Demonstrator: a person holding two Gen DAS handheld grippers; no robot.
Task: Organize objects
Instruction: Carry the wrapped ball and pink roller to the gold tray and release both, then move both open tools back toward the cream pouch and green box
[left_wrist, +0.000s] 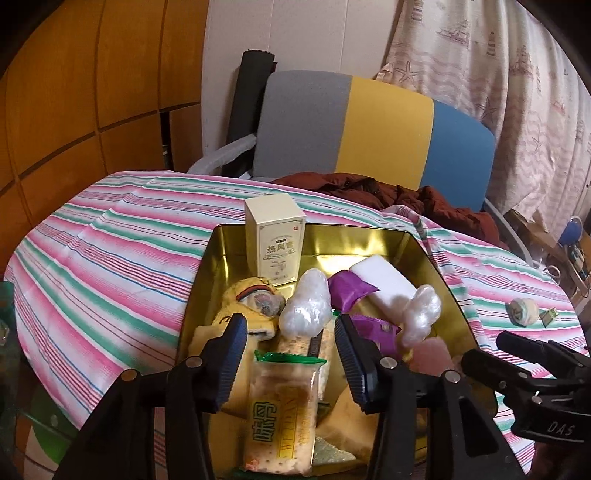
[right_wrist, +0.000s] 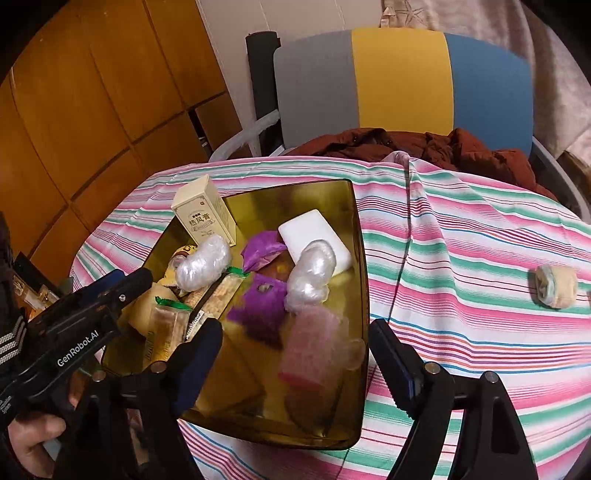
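left gripper (left_wrist: 290, 363): jaws apart, straddling the green-topped cracker packet (left_wrist: 280, 413), pads not touching it; looks like it just dropped it or is about to grab, cannot tell which
right gripper (right_wrist: 295, 350): jaws wide apart, nothing between them, low over the near right side of the gold tin (right_wrist: 360, 332), above the pink packet (right_wrist: 314, 347)
tin contents: cream box (left_wrist: 275, 243) upright at the far left corner, white block (left_wrist: 384, 282), two clear plastic bundles (left_wrist: 304, 308), purple wrappers (left_wrist: 347, 291), yellow plush toy (left_wrist: 251, 306), all piled loosely and overlapping
still outside: tape roll (right_wrist: 556, 286) on the striped cloth (right_wrist: 461, 240), well right of the tin, with a small green scrap (left_wrist: 549, 315) just beside it
step advice: probably fetch the tape roll with the right gripper; lift clear of the tin rim first, approach from above, close across the roll's width; keep the left gripper out of the path
hard to see: pink packet blurred; tape roll label unreadable; things under the cracker packet hidden; near tin wall cut off by gripper bodies
edge: a hand (right_wrist: 33, 439) on the left gripper's handle, partly cropped
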